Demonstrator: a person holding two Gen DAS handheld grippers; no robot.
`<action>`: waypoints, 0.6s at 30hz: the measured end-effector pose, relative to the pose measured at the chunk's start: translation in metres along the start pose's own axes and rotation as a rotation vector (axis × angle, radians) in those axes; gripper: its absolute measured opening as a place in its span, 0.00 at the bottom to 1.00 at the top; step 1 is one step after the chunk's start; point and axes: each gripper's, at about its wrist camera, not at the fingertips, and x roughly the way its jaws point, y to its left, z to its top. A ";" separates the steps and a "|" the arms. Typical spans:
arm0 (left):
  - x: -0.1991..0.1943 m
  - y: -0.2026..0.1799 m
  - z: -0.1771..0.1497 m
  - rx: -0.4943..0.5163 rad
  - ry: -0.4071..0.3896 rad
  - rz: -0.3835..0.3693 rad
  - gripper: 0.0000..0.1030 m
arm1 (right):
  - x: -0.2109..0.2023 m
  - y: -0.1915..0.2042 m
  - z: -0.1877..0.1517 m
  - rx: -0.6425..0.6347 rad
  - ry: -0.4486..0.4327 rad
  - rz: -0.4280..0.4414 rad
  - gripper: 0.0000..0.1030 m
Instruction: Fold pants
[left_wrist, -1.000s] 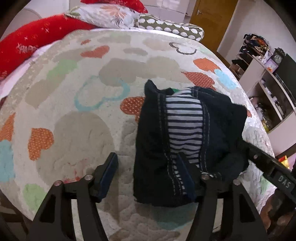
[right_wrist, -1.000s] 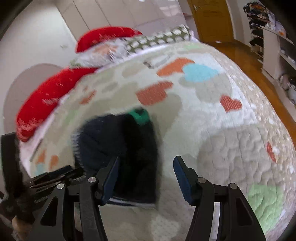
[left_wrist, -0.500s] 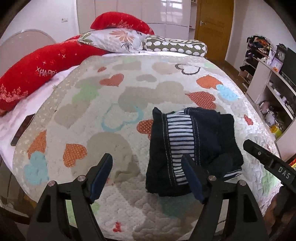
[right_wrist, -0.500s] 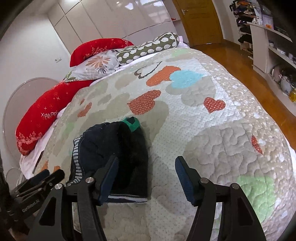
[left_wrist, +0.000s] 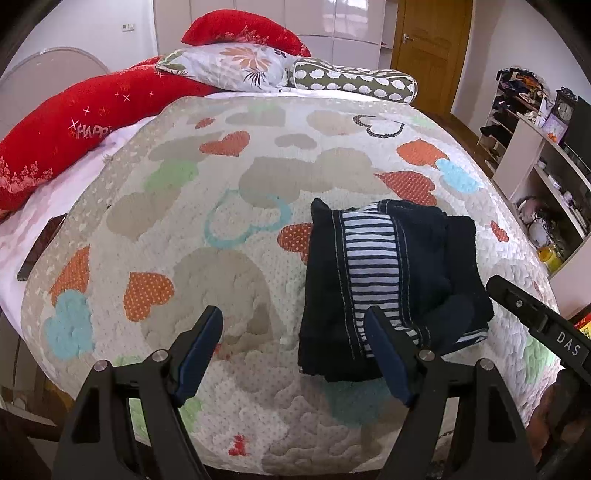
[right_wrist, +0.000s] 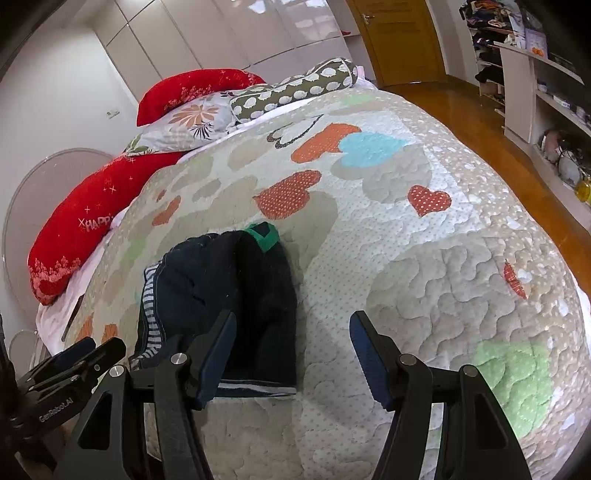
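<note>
Pants (left_wrist: 388, 280) folded, lying on quilt (left_wrist: 229, 229). Left gripper (left_wrist: 295, 347) wide, empty, above quilt just left of pants. Right gripper (right_wrist: 291, 354) wide, empty, just right of pants. Neither touching.

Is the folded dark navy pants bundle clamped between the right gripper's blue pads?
No: the right gripper is open over bare quilt, and the folded dark navy pants bundle lies beside its left finger.
</note>
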 end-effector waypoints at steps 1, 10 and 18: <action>0.000 0.000 0.000 -0.001 0.002 -0.001 0.76 | 0.000 0.000 0.000 0.001 -0.001 0.001 0.66; 0.008 -0.002 -0.005 0.009 0.032 -0.002 0.76 | 0.008 -0.005 -0.003 0.025 0.020 0.002 0.66; 0.012 0.004 -0.004 -0.008 0.031 -0.052 0.76 | 0.019 -0.006 0.006 0.016 0.031 0.009 0.68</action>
